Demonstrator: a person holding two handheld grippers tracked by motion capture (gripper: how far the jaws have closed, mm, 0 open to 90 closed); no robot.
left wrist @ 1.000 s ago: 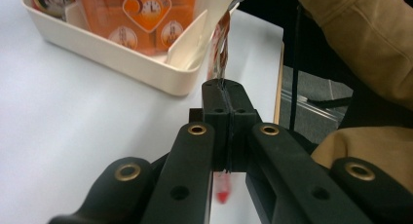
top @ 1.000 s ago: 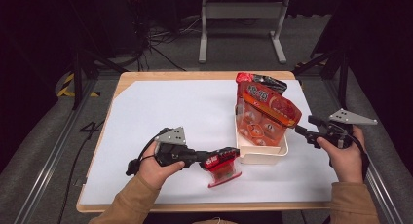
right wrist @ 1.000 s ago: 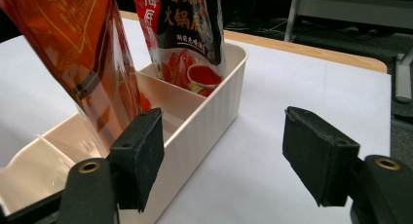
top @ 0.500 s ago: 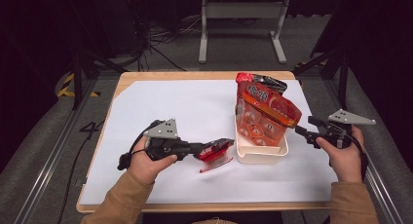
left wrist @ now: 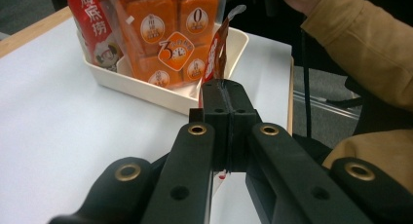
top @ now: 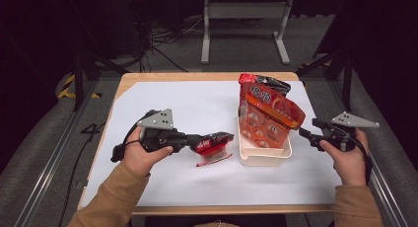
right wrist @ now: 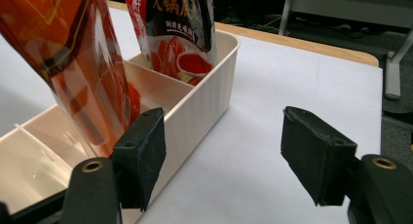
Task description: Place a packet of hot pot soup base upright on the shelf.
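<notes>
- clearly a light, limp thing: small red sauce packet [top: 213, 147], pinched at one end by the left gripper [top: 201, 142], lifted just off the white table cover [top: 167, 101] and sagging a little at the free end.
- in the left gripper view, jaws pressed together on the packet's sealed edge [left wrist: 217, 53], with the rest standing up past the tips.
- probably slick film with soft filling; best held on the flat seam as now, not on the belly, where squeezing could burst or slip it.
- just beside the packet, to its right: cream divided bin [top: 263, 158], already holding a tall orange pouch [top: 268, 116] leaning upright and a dark red pouch [top: 261, 81] behind it.
- nearest compartment looks free [right wrist: 34, 151], so room enough to drop the packet in, though the leaning orange pouch overhangs part of it.
- right gripper [top: 308, 135] close to the bin's right wall, jaws apart, holding nothing; one pad [right wrist: 146, 151] right at the rim.
- table edges well away; plenty of bare cover to the left and front for swinging.
</notes>
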